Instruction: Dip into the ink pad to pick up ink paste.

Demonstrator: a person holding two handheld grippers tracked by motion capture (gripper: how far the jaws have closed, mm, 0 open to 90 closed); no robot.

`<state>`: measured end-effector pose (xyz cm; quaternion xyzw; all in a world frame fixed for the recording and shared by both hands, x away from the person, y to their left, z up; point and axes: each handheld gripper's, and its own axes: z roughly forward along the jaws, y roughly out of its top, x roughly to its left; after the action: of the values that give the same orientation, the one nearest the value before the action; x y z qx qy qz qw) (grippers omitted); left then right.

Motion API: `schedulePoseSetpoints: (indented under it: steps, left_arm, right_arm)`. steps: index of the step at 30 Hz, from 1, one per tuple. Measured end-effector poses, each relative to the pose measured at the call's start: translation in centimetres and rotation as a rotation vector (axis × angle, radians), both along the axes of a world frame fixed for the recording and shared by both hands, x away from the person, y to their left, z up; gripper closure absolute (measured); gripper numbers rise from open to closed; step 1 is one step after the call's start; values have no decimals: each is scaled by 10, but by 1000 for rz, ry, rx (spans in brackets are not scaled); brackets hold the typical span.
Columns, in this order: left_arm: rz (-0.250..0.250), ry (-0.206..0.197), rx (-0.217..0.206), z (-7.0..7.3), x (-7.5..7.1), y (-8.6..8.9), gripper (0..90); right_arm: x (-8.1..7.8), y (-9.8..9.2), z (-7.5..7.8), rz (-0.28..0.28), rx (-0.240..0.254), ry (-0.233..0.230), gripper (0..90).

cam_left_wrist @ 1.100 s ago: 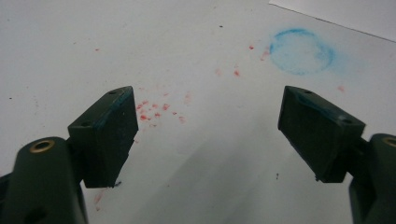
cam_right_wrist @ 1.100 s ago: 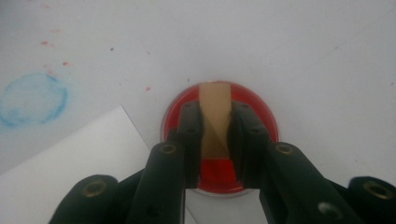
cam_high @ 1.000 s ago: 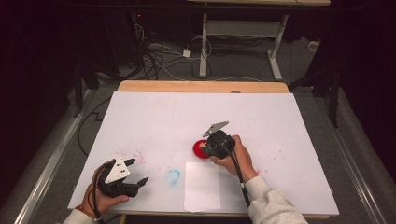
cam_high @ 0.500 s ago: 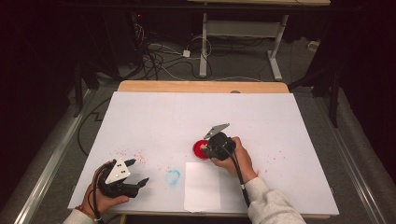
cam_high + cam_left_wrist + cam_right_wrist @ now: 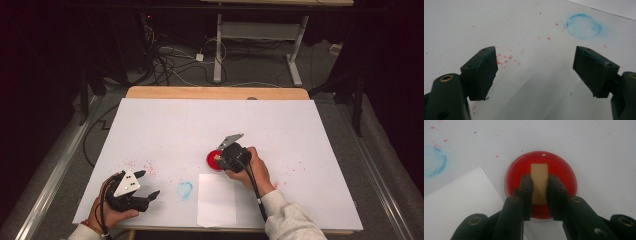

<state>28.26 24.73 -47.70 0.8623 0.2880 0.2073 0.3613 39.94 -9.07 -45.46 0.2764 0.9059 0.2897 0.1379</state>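
Observation:
A shallow round dish of red paint [image 5: 212, 161] [image 5: 564, 167] sits on the white-covered table [image 5: 200, 125], right of centre. My right gripper [image 5: 220, 159] [image 5: 540, 178] points down into it, shut on a tan rectangular block [image 5: 539, 173] whose far end lies over the red paint. At the front left corner, my left gripper [image 5: 149, 183] [image 5: 536, 60] rests low over the table, open, with nothing between its jaws. A white sheet of paper [image 5: 217, 200] [image 5: 461, 200] lies just in front of the dish.
A faint blue ring stain [image 5: 185, 190] [image 5: 584, 26] marks the cover between the two grippers. Red paint speckles [image 5: 142, 167] [image 5: 505, 58] dot the cover near the left gripper. Beyond the table's far wooden edge [image 5: 215, 92] lie cables and desk legs on the floor.

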Motion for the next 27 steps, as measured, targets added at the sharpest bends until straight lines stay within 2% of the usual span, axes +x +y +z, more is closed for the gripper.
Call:
schedulePoseSetpoints:
  steps: [6,15,19,22,24,27]
  left_arm:
    - [0,2,0,0,0,0,193]
    - [1,0,-2,0,0,0,193]
    - [-1,-3,-3,1,-1,0,193]
    - [-2,-2,-2,0,-1,0,193]
    - [-2,-1,-2,0,0,0,193]
    - [-2,1,1,0,0,0,193]
  right_arm:
    - [-2,2,0,-2,-11,-13,761]
    - [-1,0,-1,-4,-1,1,761]
    - [-2,1,-1,-4,-7,-13,761]
    - [-2,-2,-3,-10,23,-15,761]
    - [-3,-3,-3,-17,29,-12,761]
    - [-6,-3,-5,-18,32,-34,761]
